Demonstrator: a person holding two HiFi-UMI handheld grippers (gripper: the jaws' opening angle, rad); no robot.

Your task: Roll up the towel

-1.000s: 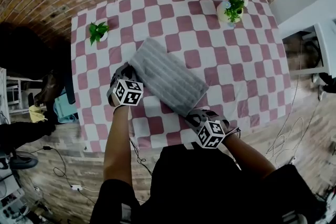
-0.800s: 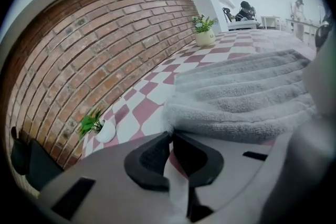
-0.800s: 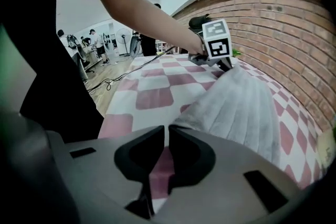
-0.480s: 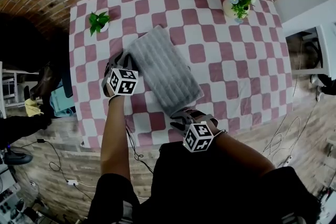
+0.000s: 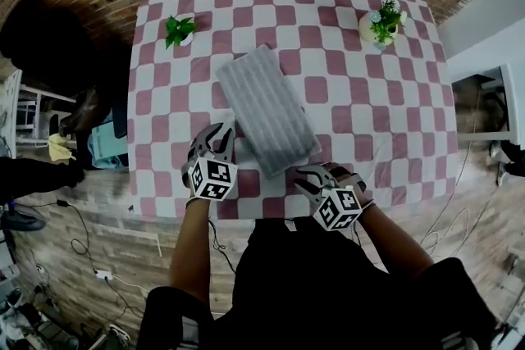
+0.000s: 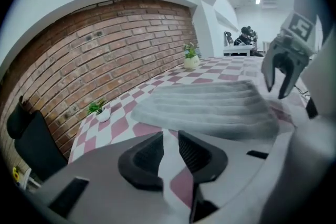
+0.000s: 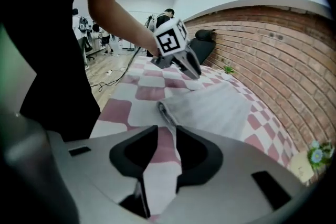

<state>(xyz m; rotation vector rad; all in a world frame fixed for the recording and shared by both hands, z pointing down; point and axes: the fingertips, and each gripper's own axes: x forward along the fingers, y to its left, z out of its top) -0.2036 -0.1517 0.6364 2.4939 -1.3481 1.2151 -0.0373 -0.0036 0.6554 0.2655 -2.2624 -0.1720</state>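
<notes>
Flat on the red-and-white checked tablecloth (image 5: 361, 111), mid-table, slanting from far left to near right: the towel (image 5: 267, 111), grey, ribbed, folded into a long rectangle, not yet rolled. Stacked layers at its near end, plain in the right gripper view (image 7: 165, 112). Far left on the cloth, a small potted plant (image 5: 179, 30), well apart from the towel. Next, the left gripper (image 5: 217, 135), just beside the towel's near-left edge, jaws a little apart after just opening, nothing between them. Further right, the right gripper (image 5: 316, 174), just short of the towel's near end, jaws likewise just opened a little, empty. Far right, a second potted plant (image 5: 384, 22). Whole towel outline only from the head view; from the left gripper view alone, a black chair (image 6: 26, 136) by the brick wall (image 6: 105, 44)
</notes>
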